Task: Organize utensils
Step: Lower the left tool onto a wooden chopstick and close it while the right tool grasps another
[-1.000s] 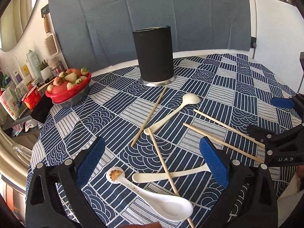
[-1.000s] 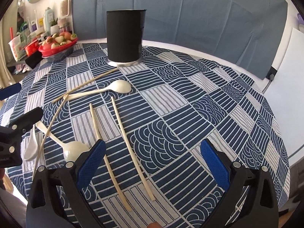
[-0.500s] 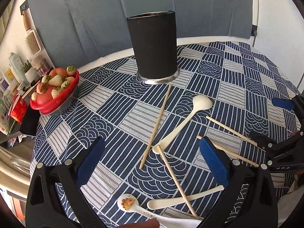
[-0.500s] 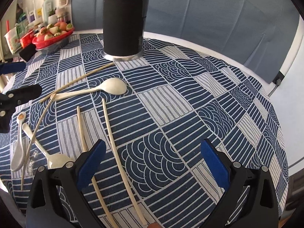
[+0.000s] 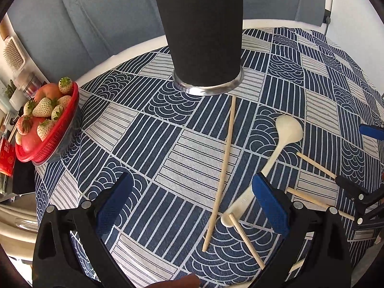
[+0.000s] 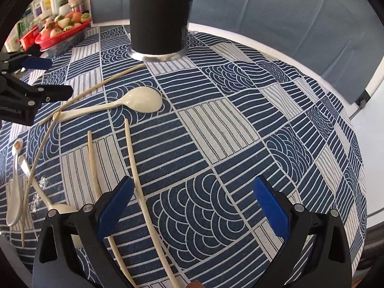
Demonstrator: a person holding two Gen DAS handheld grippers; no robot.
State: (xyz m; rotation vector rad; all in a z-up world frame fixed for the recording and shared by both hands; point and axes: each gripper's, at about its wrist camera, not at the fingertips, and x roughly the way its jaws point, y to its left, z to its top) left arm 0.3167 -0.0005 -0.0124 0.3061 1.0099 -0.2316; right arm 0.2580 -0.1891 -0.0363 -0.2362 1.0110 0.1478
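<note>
Two grippers hang over the round table's blue-and-white patterned cloth (image 5: 168,158), both with jaws spread wide and nothing between the blue pads. The left gripper (image 5: 192,206) faces the black cylindrical holder (image 5: 201,31), which stands upright on a metal base at 12 o'clock in its view. A cream spoon (image 5: 276,153) lies at about 3 o'clock, bowl toward the holder, its handle running under the gripper's right pad. One chopstick (image 5: 224,165) stretches from near the holder's base down toward 6 o'clock; another crosses the spoon's handle end. The right gripper (image 6: 192,206) has two chopsticks (image 6: 134,168) lying side by side past its left pad, at 9 to 7 o'clock. Two more white spoons (image 6: 14,192) lie at 8 o'clock. A red basket of strawberries (image 5: 45,124) sits at the left view's 9 o'clock. Lettering on the left gripper's body, seen from the right wrist, is too blurred to read.
</note>
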